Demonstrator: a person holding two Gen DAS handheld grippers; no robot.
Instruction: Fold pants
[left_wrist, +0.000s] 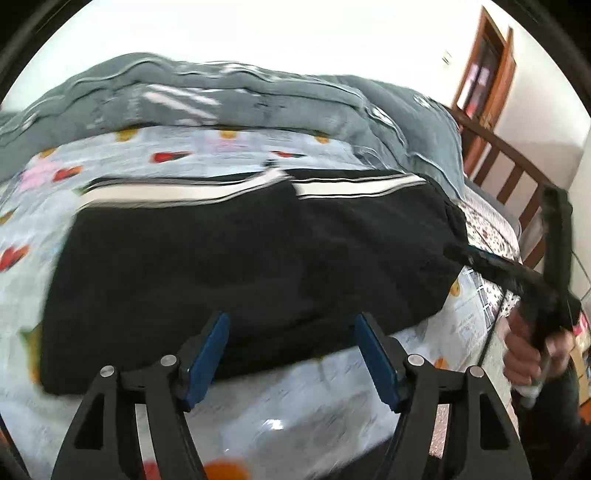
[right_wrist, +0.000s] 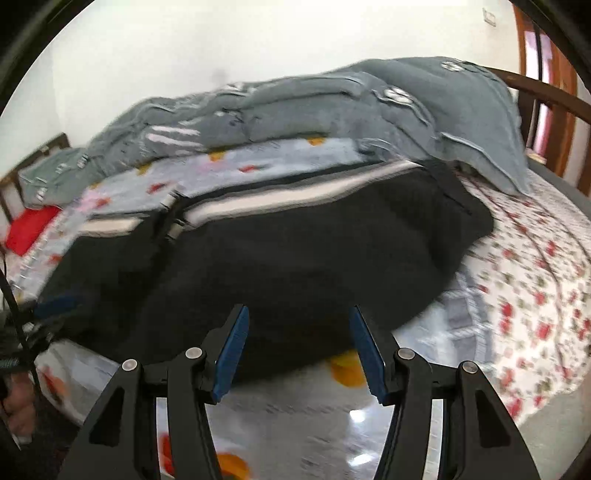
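The black white-striped pants (left_wrist: 240, 266) lie folded to a block on the flowered bed (left_wrist: 314, 406); both claws (left_wrist: 291, 354) (right_wrist: 299, 350) gape empty, perhaps one fold left

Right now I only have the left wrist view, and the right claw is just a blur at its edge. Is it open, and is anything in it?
Observer: The right claw is open. Its blue pads are apart with nothing pinched between them, and it is at the near edge of the black pants.
Operator: Anything past the pants' left end that I can't see?
Observer: Yes. A red item lies on the patterned sheet beyond that end, near the wooden bed frame. It is too blurred to say what it is.
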